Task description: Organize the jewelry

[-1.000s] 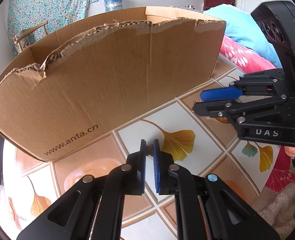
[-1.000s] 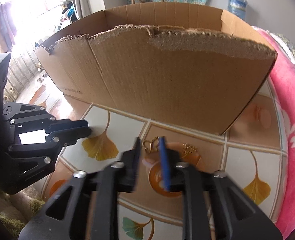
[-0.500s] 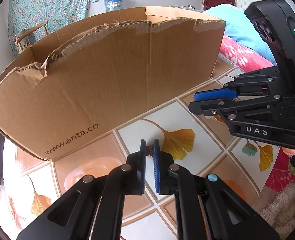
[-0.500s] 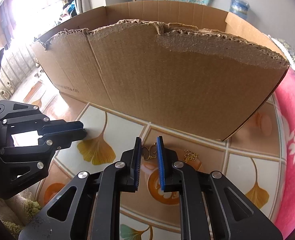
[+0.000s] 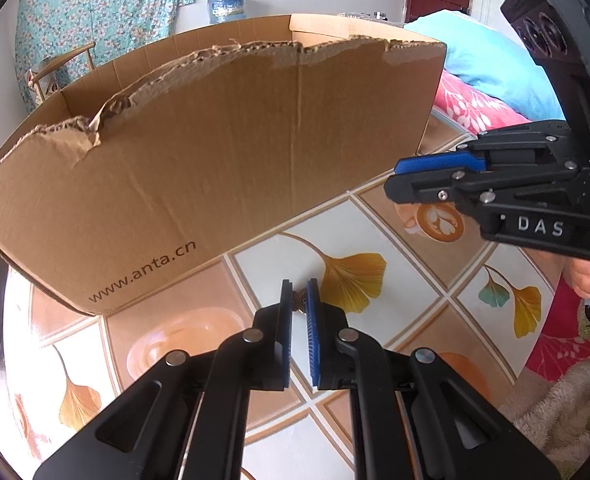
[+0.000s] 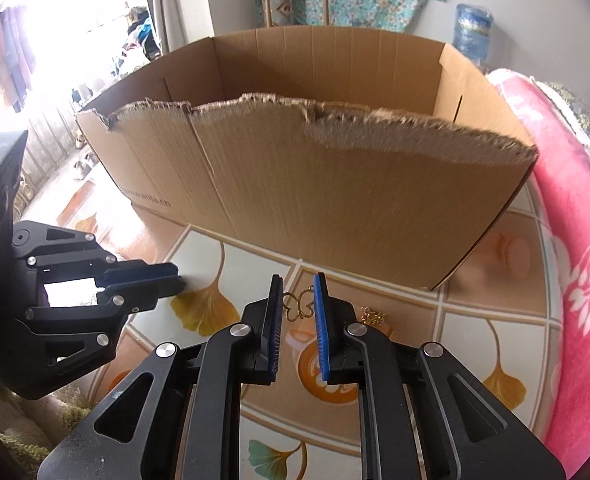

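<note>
Jaws of the right gripper point(image 6: 298, 300) pinch a small gold butterfly-shaped charm point(image 6: 299, 306) between their blue pads, near the tips. It is held up over the shiny tablecloth with yellow leaf pictures point(image 6: 475, 320), likely so it can go over the wall of the box. A little heap of thin gold chain point(image 6: 374, 314) lies on the cloth just past the right finger; I cannot tell if it joins the charm.

Over on the left, the left gripper point(image 5: 299, 300) has its jaws almost pressed together on a tiny dark brown and gold piece point(image 5: 299, 300), low over the cloth. I cannot tell what that piece is.

Behind both grippers stands the big brown cardboard box with a torn top edge point(image 6: 335, 184). It is open on top, so it looks like the place where the jewelry should go. Its floor is hidden by the front wall.
</note>
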